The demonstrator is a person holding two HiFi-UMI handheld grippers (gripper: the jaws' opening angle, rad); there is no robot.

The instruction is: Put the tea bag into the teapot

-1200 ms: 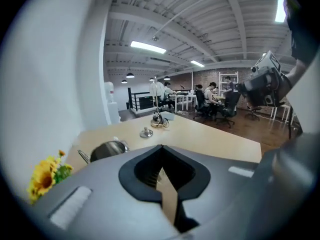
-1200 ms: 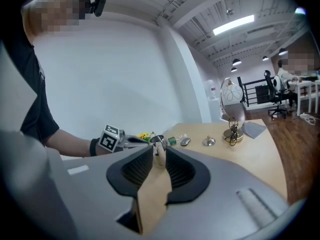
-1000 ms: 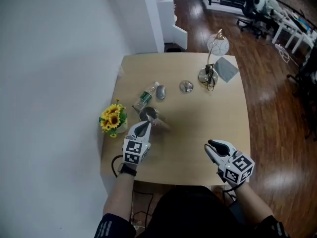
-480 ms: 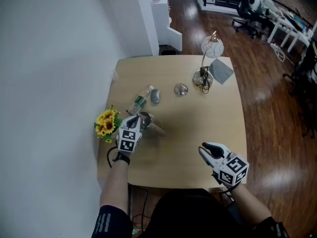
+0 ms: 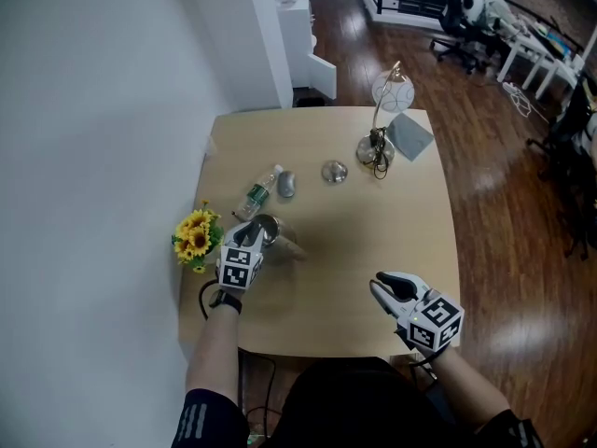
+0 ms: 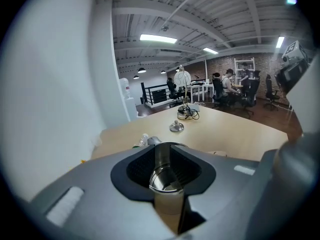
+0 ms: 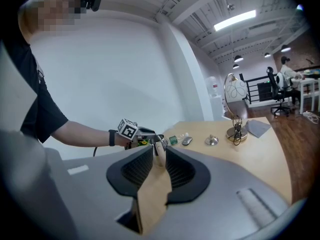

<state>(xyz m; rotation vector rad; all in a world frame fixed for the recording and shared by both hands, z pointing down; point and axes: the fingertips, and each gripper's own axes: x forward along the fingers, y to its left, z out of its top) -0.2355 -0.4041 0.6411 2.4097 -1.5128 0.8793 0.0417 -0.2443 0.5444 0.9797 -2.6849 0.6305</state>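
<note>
A steel teapot (image 5: pixel 268 229) stands open-topped near the table's left side, its handle sticking out to the right. My left gripper (image 5: pixel 254 235) hovers right over its near rim. In the left gripper view the jaws (image 6: pixel 162 170) are opening and frame the pot's mouth (image 6: pixel 165 180); nothing is pressed between the pads. A small pale piece lies inside the pot; I cannot tell whether it is the tea bag. The teapot's lid (image 5: pixel 334 171) rests farther back. My right gripper (image 5: pixel 383 286) stays low near the front edge, open and holding nothing (image 7: pixel 159 156).
A pot of sunflowers (image 5: pixel 194 239) stands at the left edge beside the left gripper. Behind the teapot lie a plastic bottle (image 5: pixel 256 195) and a grey mouse (image 5: pixel 286 185). A desk lamp (image 5: pixel 378 147) and a grey pad (image 5: pixel 409 136) sit at the back right.
My left gripper has moved forward from the teapot's near side to just over its rim. The right gripper has hardly shifted.
</note>
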